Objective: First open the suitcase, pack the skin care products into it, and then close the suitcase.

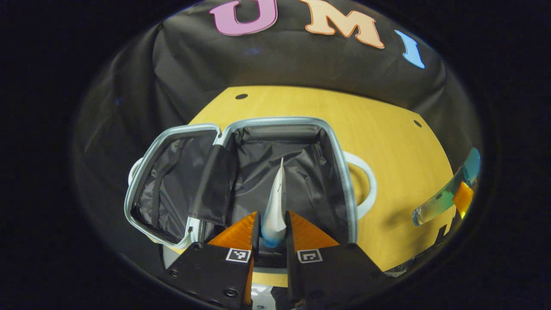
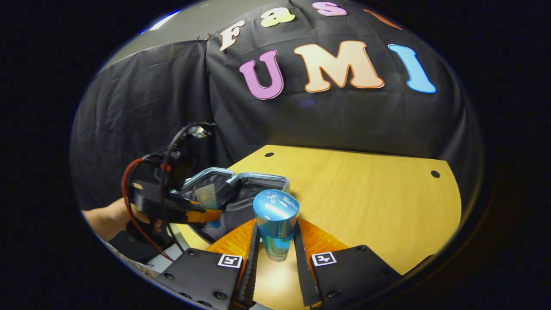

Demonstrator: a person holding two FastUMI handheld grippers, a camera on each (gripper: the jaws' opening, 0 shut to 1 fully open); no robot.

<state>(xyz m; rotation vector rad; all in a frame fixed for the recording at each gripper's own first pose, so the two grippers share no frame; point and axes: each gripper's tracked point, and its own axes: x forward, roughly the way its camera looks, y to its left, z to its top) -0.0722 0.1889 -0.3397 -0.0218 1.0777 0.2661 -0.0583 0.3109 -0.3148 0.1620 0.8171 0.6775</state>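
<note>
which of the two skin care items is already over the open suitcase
The white tube in the left gripper, held above the open suitcase. The blue-capped bottle in the right gripper is over the bare table.

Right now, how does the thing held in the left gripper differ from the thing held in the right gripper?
The left gripper holds a flat white tube, tapering to a thin crimped end; the right gripper holds a round bottle with a shiny blue cap. The tube hangs over the open suitcase; the bottle is over the bare table. Both are clamped between shut jaws.
</note>
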